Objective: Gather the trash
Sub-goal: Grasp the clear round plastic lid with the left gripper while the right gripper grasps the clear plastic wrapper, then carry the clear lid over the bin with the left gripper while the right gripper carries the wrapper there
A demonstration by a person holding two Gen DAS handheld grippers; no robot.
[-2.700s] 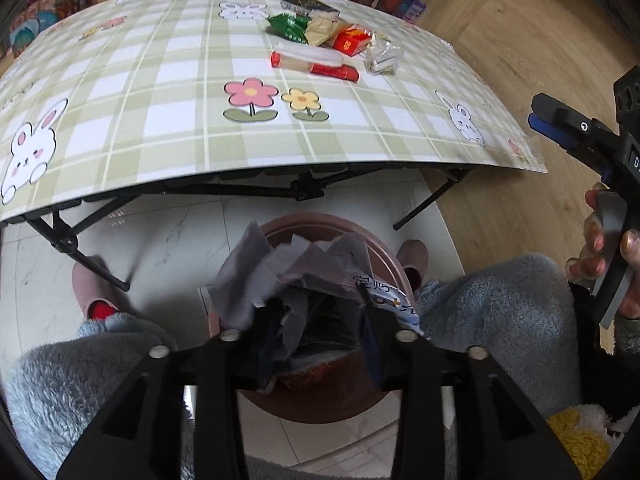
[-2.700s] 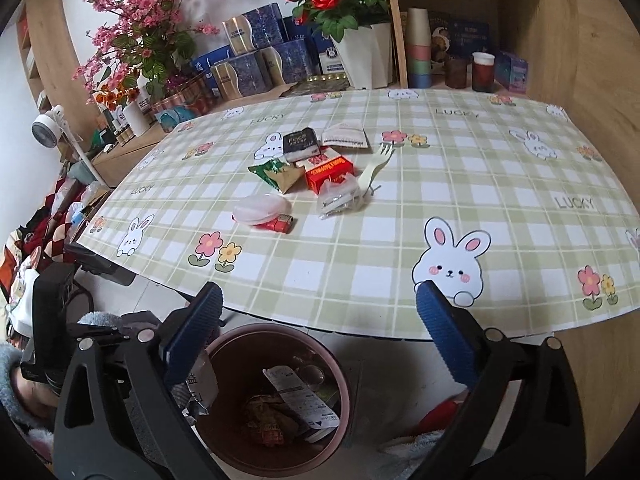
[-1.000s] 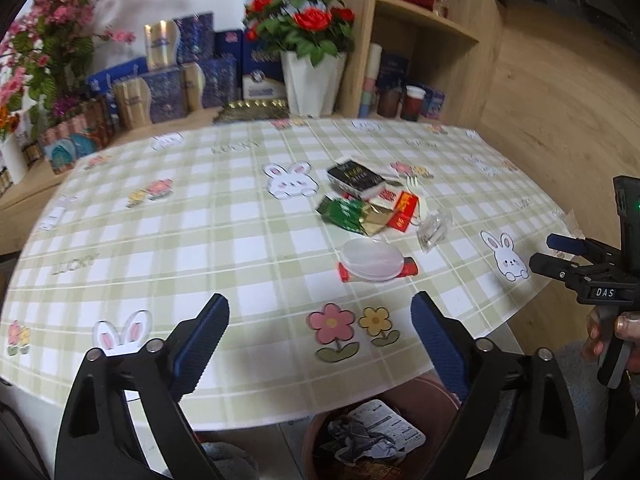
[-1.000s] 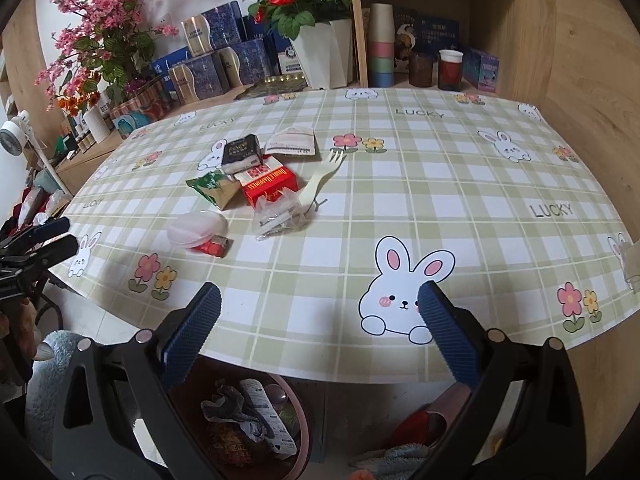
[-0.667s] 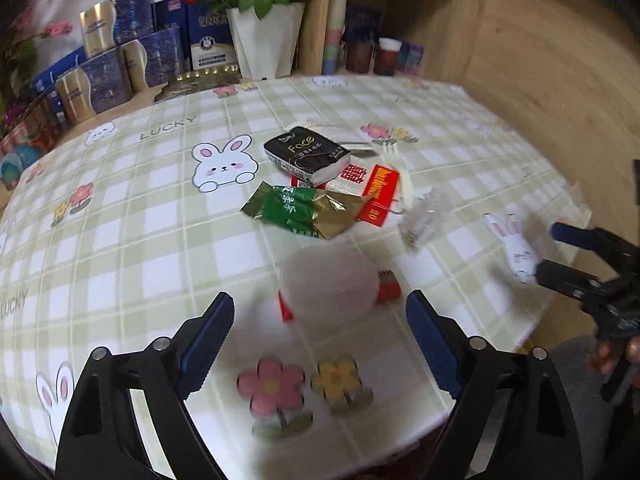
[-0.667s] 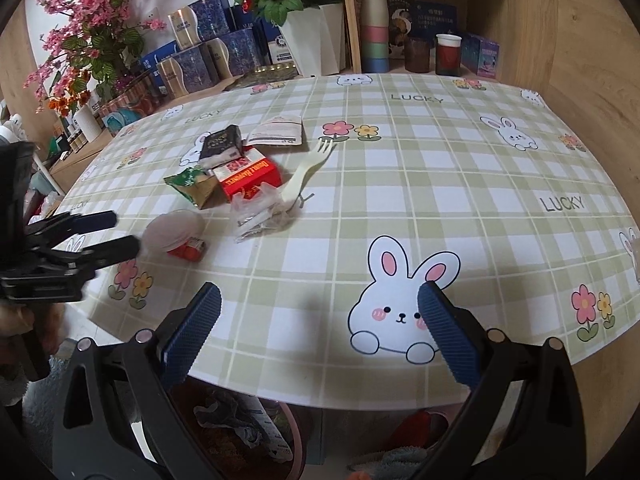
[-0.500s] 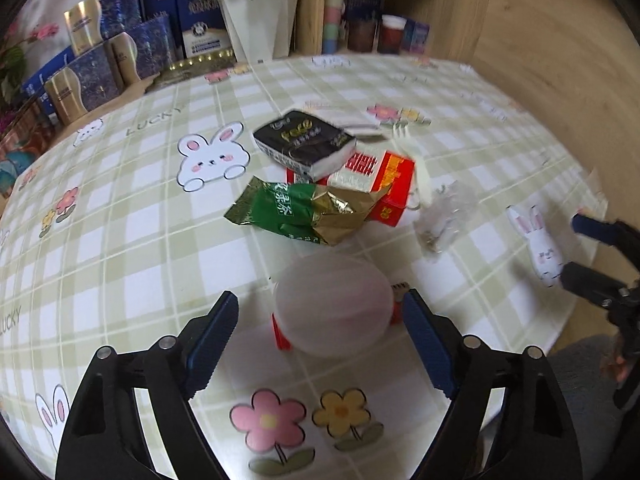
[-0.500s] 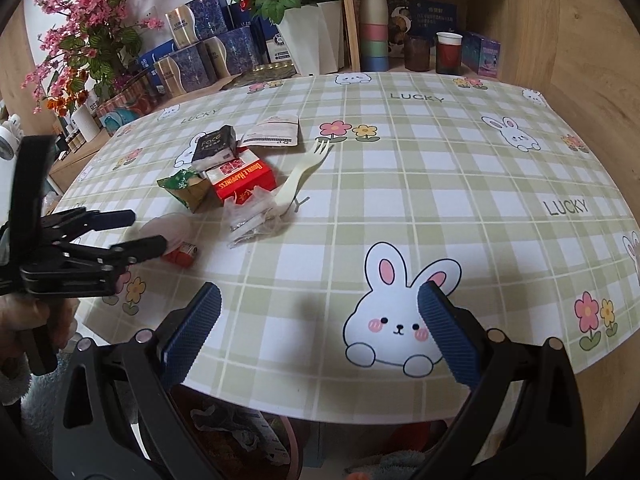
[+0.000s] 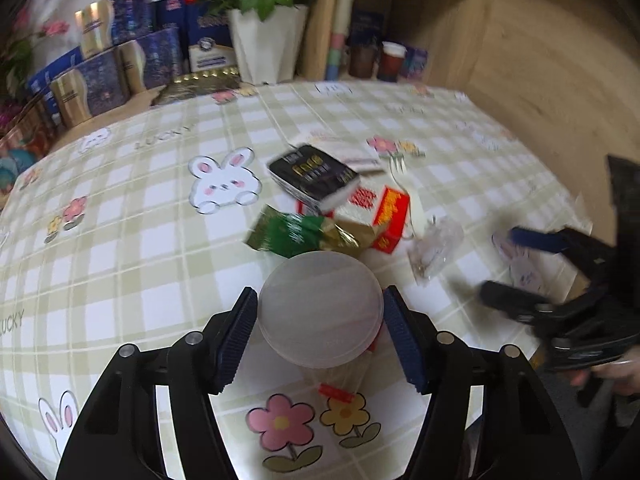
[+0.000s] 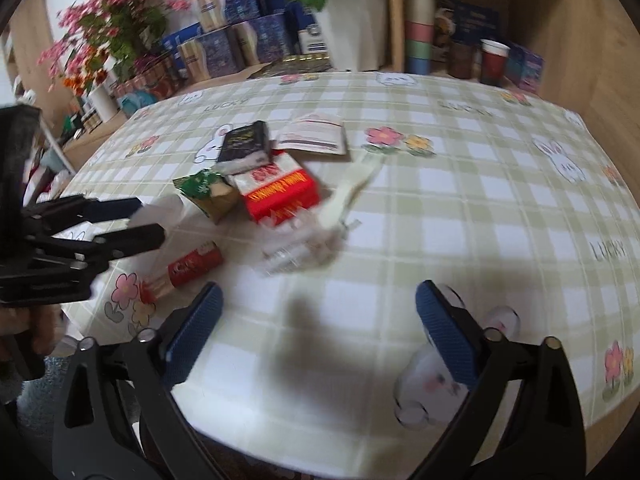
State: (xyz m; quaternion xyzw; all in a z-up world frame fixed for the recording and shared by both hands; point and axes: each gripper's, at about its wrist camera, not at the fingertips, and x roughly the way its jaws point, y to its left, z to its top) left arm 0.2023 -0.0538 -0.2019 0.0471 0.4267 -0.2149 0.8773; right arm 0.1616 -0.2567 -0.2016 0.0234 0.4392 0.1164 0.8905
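On the checked tabletop (image 9: 120, 216), the left gripper (image 9: 320, 312) has just been closing its jaws around a round translucent lid (image 9: 320, 306), pads just beside its rim. Right of it, the right gripper (image 10: 316, 312) hangs with jaws narrowing yet empty, near crumpled clear plastic (image 10: 296, 248).

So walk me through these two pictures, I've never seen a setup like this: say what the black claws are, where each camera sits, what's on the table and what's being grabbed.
No robot here: a person holds a two-finger gripper in each hand, each carrying a fisheye camera looking along its fingers.

In the left camera's picture, the left gripper has just been closing around a round translucent lid; its pads sit beside the rim, with contact unclear. The right gripper appears at the side.

In the right camera's picture, the right gripper, also closing slightly, hangs open over the checked tablecloth with nothing between its pads.

Trash on the table: a green wrapper, red carton, black packet, plastic fork and clear crumpled wrapper.
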